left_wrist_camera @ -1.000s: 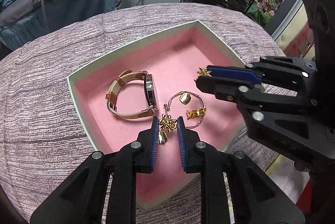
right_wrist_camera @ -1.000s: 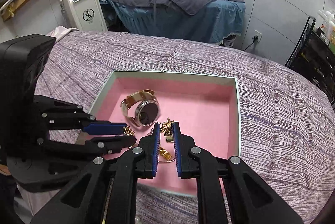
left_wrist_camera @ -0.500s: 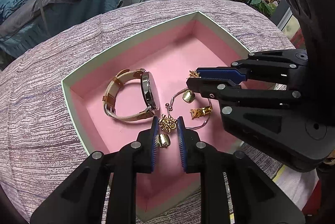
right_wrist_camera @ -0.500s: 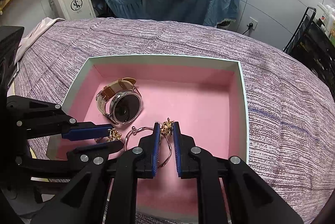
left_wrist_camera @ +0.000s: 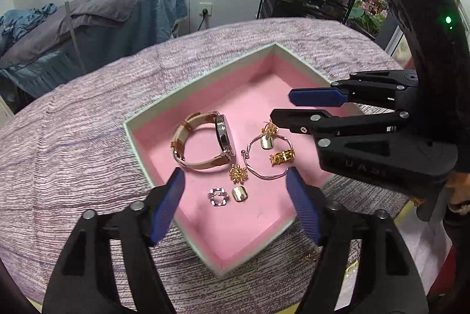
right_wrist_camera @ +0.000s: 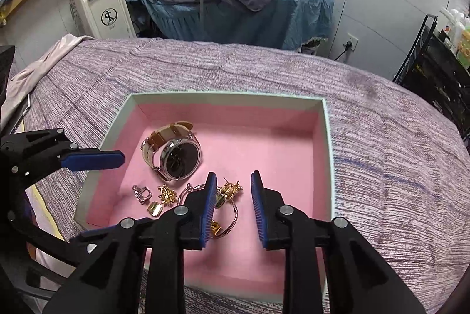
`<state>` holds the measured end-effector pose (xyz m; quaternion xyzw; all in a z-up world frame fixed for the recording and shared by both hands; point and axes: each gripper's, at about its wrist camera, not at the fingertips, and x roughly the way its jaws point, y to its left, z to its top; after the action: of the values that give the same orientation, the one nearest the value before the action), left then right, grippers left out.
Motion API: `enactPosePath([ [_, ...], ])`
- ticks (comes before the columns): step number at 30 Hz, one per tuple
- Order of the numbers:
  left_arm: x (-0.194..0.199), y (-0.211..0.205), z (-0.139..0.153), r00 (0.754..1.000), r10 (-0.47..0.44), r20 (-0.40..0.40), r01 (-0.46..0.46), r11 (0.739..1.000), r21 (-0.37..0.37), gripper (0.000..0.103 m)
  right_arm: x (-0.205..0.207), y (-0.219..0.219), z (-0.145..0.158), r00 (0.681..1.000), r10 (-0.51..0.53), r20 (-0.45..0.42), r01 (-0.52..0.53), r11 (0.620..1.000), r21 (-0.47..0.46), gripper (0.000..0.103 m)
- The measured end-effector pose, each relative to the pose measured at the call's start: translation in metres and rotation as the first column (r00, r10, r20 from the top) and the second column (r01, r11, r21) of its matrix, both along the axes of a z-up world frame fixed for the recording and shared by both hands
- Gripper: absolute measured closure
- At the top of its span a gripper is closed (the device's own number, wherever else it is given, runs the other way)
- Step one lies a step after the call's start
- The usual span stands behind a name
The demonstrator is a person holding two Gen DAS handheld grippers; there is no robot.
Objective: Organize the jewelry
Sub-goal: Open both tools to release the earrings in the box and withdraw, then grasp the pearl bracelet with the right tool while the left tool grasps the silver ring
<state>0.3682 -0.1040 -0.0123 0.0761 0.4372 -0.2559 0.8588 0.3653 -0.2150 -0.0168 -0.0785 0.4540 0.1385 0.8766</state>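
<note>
Both grippers are black with blue ribbed pads; the left gripper frames a box with a pale mint-white rim and plain pink lining. Just ahead of its fingers lie a silver ring and a shiny gold oval piece. Further ahead sits a watch with a cream and tan strap, silver case and black face. Between the right gripper pads shows a gold flower earring. Under everything spreads a purple and white streaked woven cloth.

white machine – round "SL" monogram logo
</note>
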Motion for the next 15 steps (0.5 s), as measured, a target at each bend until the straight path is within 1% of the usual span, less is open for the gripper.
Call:
enactPosePath([
  [2, -0.010, 0.009, 0.008, 0.999, 0.019, 0.031, -0.018, 1.000, -0.012, 0.020, -0.007, -0.003, 0.009, 1.000, -0.005, 0.030, 0.005, 1.000, 0.006, 0.066],
  [3, -0.016, 0.014, 0.012, 0.998, 0.030, 0.048, -0.029, 0.999, -0.022, 0.018, -0.012, -0.005, 0.014, 0.999, -0.008, 0.051, 0.008, 1.000, 0.007, 0.065],
  [5, -0.031, 0.024, 0.018, 0.994, 0.061, 0.085, -0.058, 0.998, -0.040, 0.011, -0.025, -0.009, 0.025, 0.995, -0.011, 0.096, 0.010, 1.000, 0.012, 0.058],
  [7, -0.047, 0.034, 0.022, 0.988, 0.091, 0.123, -0.084, 0.995, -0.062, 0.008, -0.040, -0.013, 0.034, 0.990, -0.018, 0.141, 0.015, 1.000, 0.020, 0.053],
  [9, -0.066, 0.041, 0.022, 0.983, 0.112, 0.145, -0.102, 0.992, -0.081, 0.007, -0.060, -0.017, 0.043, 0.983, -0.016, 0.184, 0.012, 1.000, 0.024, 0.052],
  [11, -0.082, 0.045, 0.019, 0.981, 0.118, 0.155, -0.107, 0.991, -0.081, 0.007, -0.076, -0.018, 0.046, 0.978, -0.010, 0.206, 0.004, 1.000, 0.028, 0.051],
  [15, -0.109, 0.050, 0.012, 0.975, 0.140, 0.173, -0.130, 0.989, -0.066, 0.007, -0.107, -0.017, 0.043, 0.979, 0.022, 0.200, -0.031, 0.999, 0.041, 0.051],
])
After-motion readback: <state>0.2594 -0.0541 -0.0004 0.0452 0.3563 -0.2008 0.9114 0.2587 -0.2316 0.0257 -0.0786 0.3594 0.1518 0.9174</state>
